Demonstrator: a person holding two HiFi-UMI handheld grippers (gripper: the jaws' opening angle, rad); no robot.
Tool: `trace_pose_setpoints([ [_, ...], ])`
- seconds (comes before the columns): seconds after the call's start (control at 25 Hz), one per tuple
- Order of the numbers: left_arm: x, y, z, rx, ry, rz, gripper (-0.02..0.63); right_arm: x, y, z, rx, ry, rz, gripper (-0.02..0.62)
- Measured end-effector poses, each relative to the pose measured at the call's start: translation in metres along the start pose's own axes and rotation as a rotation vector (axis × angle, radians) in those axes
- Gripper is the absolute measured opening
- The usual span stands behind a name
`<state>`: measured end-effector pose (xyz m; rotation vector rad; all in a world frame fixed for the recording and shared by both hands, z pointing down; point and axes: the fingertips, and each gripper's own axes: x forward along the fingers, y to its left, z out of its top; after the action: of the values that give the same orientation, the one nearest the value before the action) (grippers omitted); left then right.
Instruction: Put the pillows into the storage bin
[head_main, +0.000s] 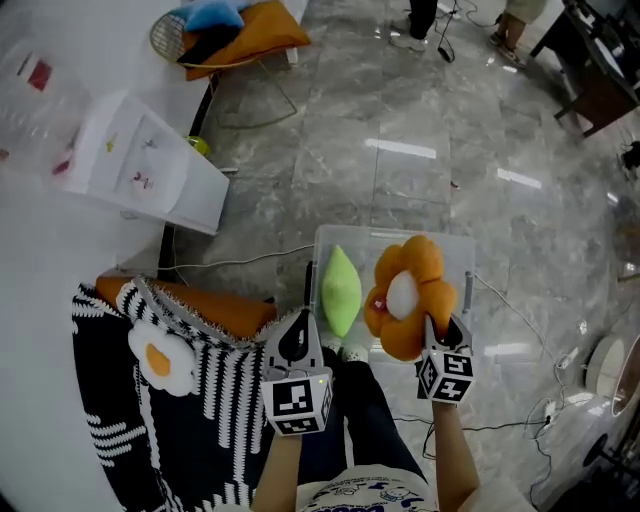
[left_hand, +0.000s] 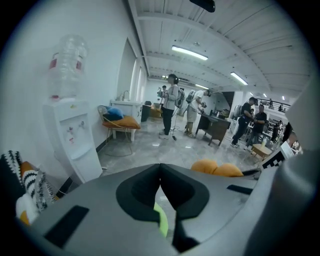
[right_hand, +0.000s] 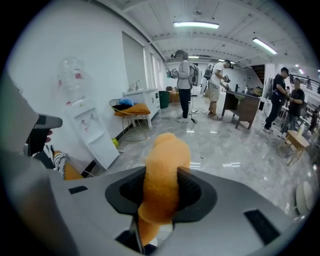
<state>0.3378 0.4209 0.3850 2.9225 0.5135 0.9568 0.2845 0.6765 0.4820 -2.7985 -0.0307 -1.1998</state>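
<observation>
The left claw (left_hand: 160, 166) pinches a sliver of green pillow (left_hand: 161, 222), an orange pillow (left_hand: 218, 168) just beyond at right.

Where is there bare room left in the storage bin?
Bare room: the strip along the storage bin's far wall, beyond both pillows. Crowded: the near part, with the green pillow by the left wall and the orange flower pillow, clamped in the right gripper's jaws, beside it.

Flower pillow (head_main: 410, 295) in all three views.
</observation>
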Motion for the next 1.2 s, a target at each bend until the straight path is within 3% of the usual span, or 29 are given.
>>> trace_pose_setpoints([
  [0.4,0.104,-0.002,-0.074,0.052,0.108,-0.117,0.014,0.125,-0.039,-0.094,-0.112,0.143,-0.138,0.153],
  [0.68,0.164,0.003,-0.147,0.040,0.179,-0.155,0.014,0.217,-0.057,-0.162,-0.204,0.232,-0.169,0.158],
  [1.2,0.204,0.027,-0.237,-0.019,0.244,-0.157,0.014,0.325,-0.045,-0.257,-0.398,0.347,-0.217,0.170],
])
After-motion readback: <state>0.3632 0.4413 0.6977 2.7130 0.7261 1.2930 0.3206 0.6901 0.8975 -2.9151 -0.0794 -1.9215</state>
